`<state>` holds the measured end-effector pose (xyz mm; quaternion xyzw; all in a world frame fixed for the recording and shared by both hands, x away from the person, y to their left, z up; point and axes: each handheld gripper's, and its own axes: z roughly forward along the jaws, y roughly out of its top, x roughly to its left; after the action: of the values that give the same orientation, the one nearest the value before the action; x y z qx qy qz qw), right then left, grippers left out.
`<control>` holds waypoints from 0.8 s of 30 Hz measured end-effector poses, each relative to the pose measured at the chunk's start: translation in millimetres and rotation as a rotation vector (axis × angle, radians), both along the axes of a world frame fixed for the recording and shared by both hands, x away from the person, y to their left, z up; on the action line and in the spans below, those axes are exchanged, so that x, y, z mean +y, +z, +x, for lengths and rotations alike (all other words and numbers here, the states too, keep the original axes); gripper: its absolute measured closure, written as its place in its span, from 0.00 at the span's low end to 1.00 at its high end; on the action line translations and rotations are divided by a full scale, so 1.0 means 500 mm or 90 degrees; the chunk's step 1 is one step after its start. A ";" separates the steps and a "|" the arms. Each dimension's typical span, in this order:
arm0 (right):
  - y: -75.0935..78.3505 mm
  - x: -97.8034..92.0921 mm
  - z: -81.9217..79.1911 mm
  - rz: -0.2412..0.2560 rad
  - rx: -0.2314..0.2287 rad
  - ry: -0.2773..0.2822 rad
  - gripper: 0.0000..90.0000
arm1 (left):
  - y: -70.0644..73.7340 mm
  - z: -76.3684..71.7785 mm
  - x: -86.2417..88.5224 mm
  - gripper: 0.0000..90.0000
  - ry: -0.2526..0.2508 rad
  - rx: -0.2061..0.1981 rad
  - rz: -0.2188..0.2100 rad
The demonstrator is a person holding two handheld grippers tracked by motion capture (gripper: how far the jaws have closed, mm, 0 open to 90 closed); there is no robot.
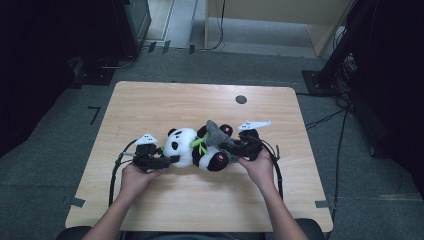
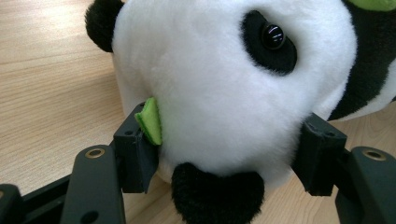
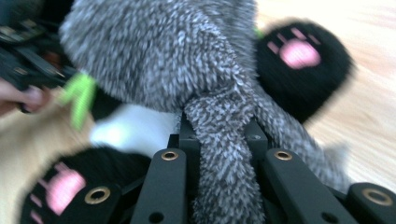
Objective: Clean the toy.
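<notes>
A black and white panda plush (image 1: 182,145) lies on its back mid-table, with a green leaf (image 1: 199,144) at its neck and pink-soled feet (image 1: 218,160). A fuzzy grey cloth (image 1: 215,131) rests over its belly. My left gripper (image 1: 170,160) holds the panda's head (image 2: 224,93); in the left gripper view its jaws press on both sides, and a green felt scrap (image 2: 150,122) lies against the left pad. My right gripper (image 1: 234,146) is at the panda's feet. In the right gripper view that gripper (image 3: 219,135) is shut on a fold of the grey cloth (image 3: 154,60), beside a black foot (image 3: 299,51).
The wooden table (image 1: 200,100) has a dark round hole (image 1: 241,99) near its far edge. Bare wood lies around the plush on all sides. Cables (image 1: 325,119) and black stands (image 1: 340,55) are on the floor to the right.
</notes>
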<state>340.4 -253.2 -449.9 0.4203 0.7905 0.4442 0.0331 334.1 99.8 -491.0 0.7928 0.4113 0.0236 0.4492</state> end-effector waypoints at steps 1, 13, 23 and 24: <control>-0.003 -0.006 0.001 -0.009 0.005 -0.005 0.86 | 0.000 0.001 0.000 0.38 0.001 0.000 -0.002; -0.045 -0.047 0.010 -0.051 0.083 -0.041 0.86 | 0.001 0.005 0.002 0.37 -0.005 0.004 -0.008; -0.082 -0.071 0.031 -0.108 0.138 -0.077 0.86 | 0.001 0.007 0.004 0.37 -0.011 0.004 -0.007; -0.083 -0.076 0.033 -0.108 0.140 -0.085 0.86 | 0.001 0.007 0.004 0.37 -0.011 0.005 -0.006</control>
<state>356.8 -291.0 -491.4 0.5138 0.7943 0.3239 0.0112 337.4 102.0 -490.6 0.7941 0.4063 0.0144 0.4518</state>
